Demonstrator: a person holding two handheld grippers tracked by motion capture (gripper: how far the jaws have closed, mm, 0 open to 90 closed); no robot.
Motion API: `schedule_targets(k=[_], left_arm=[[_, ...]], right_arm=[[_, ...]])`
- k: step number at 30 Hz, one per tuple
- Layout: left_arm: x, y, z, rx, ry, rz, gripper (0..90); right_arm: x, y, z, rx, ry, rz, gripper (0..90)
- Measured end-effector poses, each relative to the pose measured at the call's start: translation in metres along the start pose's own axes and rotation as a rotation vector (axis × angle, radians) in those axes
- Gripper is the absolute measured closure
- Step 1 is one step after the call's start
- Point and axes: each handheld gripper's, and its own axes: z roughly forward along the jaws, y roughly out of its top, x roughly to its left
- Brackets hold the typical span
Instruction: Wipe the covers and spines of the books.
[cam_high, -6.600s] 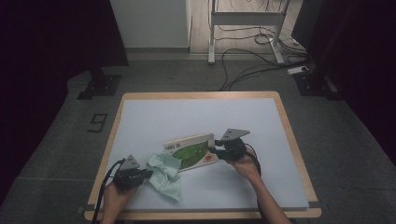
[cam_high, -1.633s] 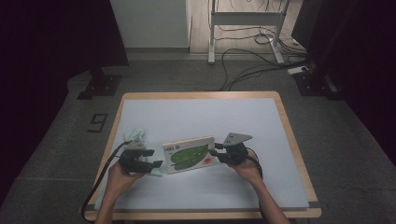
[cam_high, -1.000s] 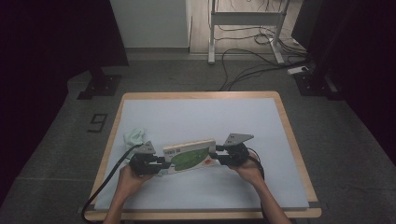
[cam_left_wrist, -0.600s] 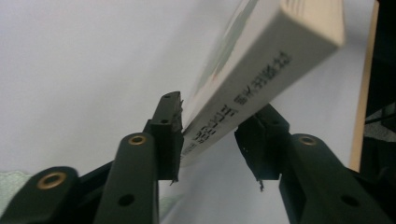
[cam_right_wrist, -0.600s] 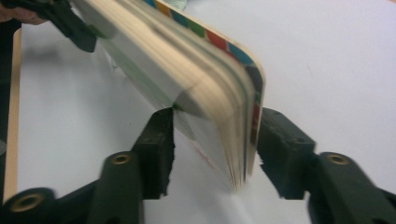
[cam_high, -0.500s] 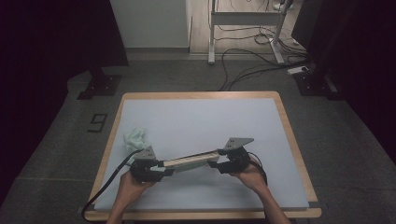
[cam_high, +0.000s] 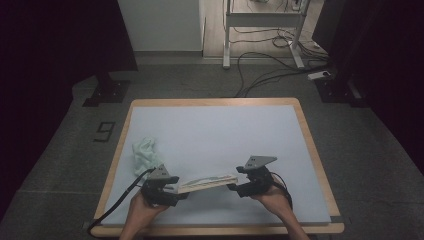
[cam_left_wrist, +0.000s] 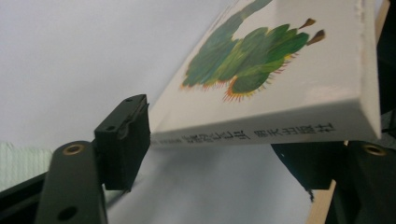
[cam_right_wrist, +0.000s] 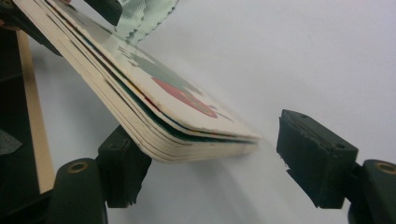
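A white board book (cam_high: 207, 181) with a green caterpillar on its cover (cam_left_wrist: 280, 70) hangs edge-on between my two grippers, low over the near part of the table. My left gripper (cam_high: 176, 189) is at its spine end (cam_left_wrist: 261, 135). Its jaws have just been opening, and the spine lies loosely between them. My right gripper (cam_high: 235, 184) is at the page end (cam_right_wrist: 187, 135). Its jaws have just been opening too: the book leans on one pad (cam_right_wrist: 123, 161) and the other pad (cam_right_wrist: 313, 154) stands well apart.
A crumpled pale green cloth (cam_high: 146, 154) lies on the grey table top (cam_high: 225, 125) near its left edge, just behind my left gripper. The wooden rim (cam_high: 220, 230) runs close in front of both hands. A cable trails off the front left.
The book has tipped from lying flat to nearly edge-on. Both hands have drawn toward the near edge, and both grippers' jaws have widened around the book's ends.
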Motion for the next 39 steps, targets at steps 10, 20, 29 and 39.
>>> schedule_targets(k=[10,20,29,39], left_arm=[[-0.019,-0.024,-0.001,0.013,0.072,-0.014,21.5],[-0.034,-0.045,0.004,0.026,0.092,-0.011,21.8],[-0.047,-0.052,0.008,0.030,0.034,0.007,18.4],[-0.052,-0.055,0.017,0.082,0.092,0.083,17.7]], right_arm=[[0.014,-0.022,-0.005,0.022,-0.016,-0.001,25.8],[0.025,-0.045,-0.002,0.040,-0.011,-0.015,25.7],[0.031,-0.059,0.001,0.069,0.006,-0.035,25.1],[0.032,-0.068,0.003,0.078,0.037,-0.043,23.4]])
